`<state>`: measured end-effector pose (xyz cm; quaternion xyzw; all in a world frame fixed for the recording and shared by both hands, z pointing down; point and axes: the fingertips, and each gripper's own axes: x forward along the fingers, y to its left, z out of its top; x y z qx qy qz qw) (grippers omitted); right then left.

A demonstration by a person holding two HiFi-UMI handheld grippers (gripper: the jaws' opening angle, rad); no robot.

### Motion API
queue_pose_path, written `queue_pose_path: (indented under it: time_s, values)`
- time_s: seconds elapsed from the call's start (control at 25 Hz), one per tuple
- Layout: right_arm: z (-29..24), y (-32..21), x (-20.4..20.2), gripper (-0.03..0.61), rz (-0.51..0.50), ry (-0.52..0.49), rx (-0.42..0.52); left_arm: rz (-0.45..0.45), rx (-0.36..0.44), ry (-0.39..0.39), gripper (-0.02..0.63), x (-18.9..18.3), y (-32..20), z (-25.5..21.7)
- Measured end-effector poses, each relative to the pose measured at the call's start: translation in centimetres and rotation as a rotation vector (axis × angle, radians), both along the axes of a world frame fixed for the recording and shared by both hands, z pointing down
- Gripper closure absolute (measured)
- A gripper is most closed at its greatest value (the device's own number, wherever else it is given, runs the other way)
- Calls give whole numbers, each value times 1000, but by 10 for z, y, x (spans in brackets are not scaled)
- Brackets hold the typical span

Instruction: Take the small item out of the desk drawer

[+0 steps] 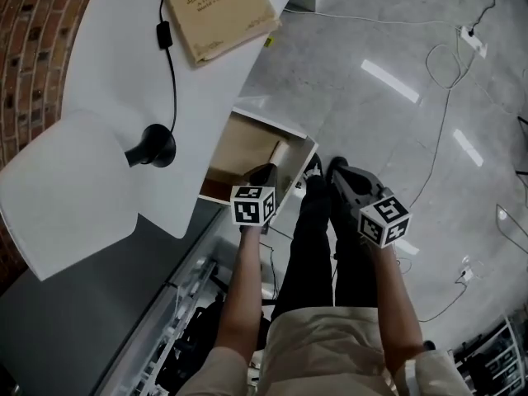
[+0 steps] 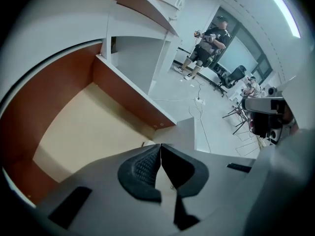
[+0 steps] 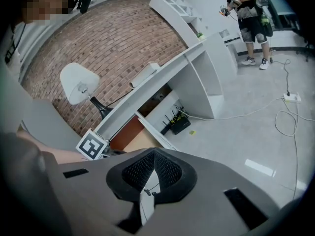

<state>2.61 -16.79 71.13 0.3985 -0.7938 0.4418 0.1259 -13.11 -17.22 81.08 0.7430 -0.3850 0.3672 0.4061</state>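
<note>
While both grippers hang low before the person's legs, each with its jaws pressed together on nothing, the left gripper (image 1: 262, 174) sits at the front edge of the open drawer (image 1: 241, 148) and the right gripper (image 1: 338, 170) is near it at its three o'clock, over the grey floor (image 1: 396, 122). A small pale item (image 1: 279, 152), too indistinct to identify, lies in the drawer's front corner, just at the left gripper's twelve o'clock. Farther off on the white desk (image 1: 99, 81), a lamp (image 1: 153, 147) stands at the drawer's nine o'clock and a tan book (image 1: 219, 11) lies at its twelve.
</note>
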Motion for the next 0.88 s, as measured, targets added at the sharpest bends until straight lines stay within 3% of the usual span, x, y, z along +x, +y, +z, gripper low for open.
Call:
queue_pose_path:
  time_s: [0.32,0.6,0.68,0.88]
  values:
    - [39,6,-3,554,-39,20,5,41,-38,-73,595,-20,-6,47]
    - [72,10,-3,554,-15,-7,-12,98,-34,-58,592,-15,-4,90]
    - [79,8,-9,554,-12,-22,-13,117,-40,-54,529,-11,-4,101]
    - [91,12,-20,554,-42,-37,-16,130,-46,-42,491,0,-7,118]
